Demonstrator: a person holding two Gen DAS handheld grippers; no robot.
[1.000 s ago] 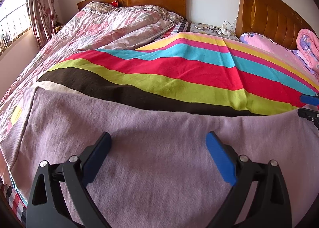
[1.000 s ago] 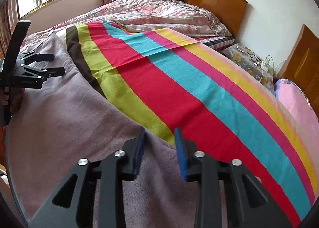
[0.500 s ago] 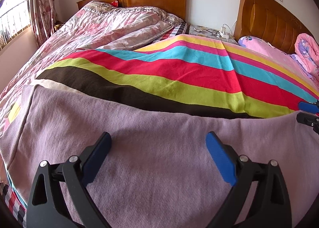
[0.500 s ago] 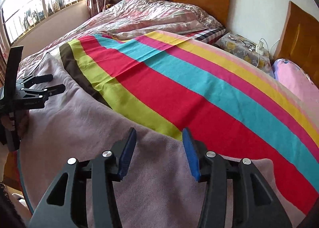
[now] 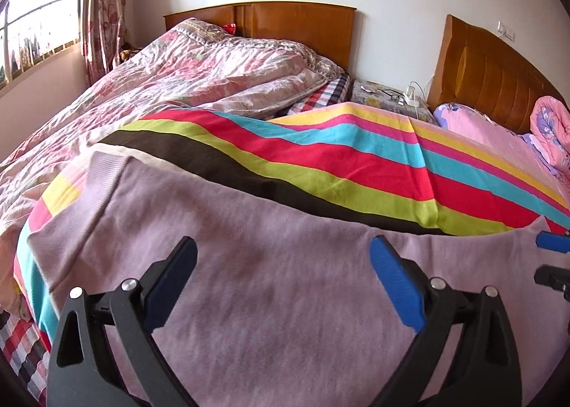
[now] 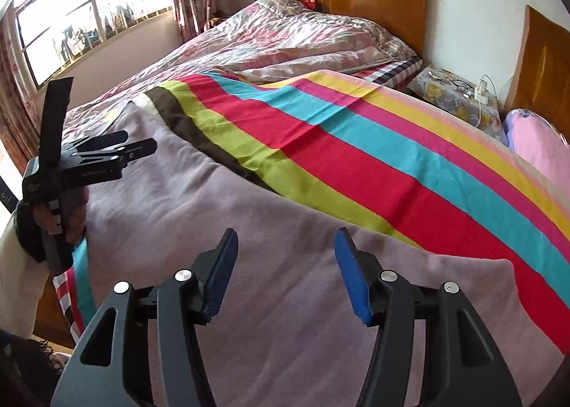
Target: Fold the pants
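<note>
The lilac knit pants (image 5: 278, 264) lie spread flat across the near edge of the bed, on a striped sheet (image 5: 320, 165). Their ribbed cuff (image 5: 103, 165) points to the far left. My left gripper (image 5: 281, 257) is open and empty, above the middle of the pants. My right gripper (image 6: 285, 250) is open and empty, above the right part of the pants (image 6: 249, 229). In the right wrist view the left gripper (image 6: 142, 145) shows at the left, held in a hand. The right gripper's fingertips (image 5: 550, 241) show at the right edge of the left wrist view.
A rumpled pink floral quilt (image 5: 213, 76) covers the far left of the bed. Two wooden headboards (image 5: 295, 26) stand against the wall, with a bedside stand (image 5: 388, 97) holding cables between them. Pink pillows (image 5: 498, 129) lie at the right. A window (image 6: 82, 15) is at the left.
My right gripper has opened wider and pulled back over the pants. My left gripper stayed open and tilted up a little, so more of the room shows.
</note>
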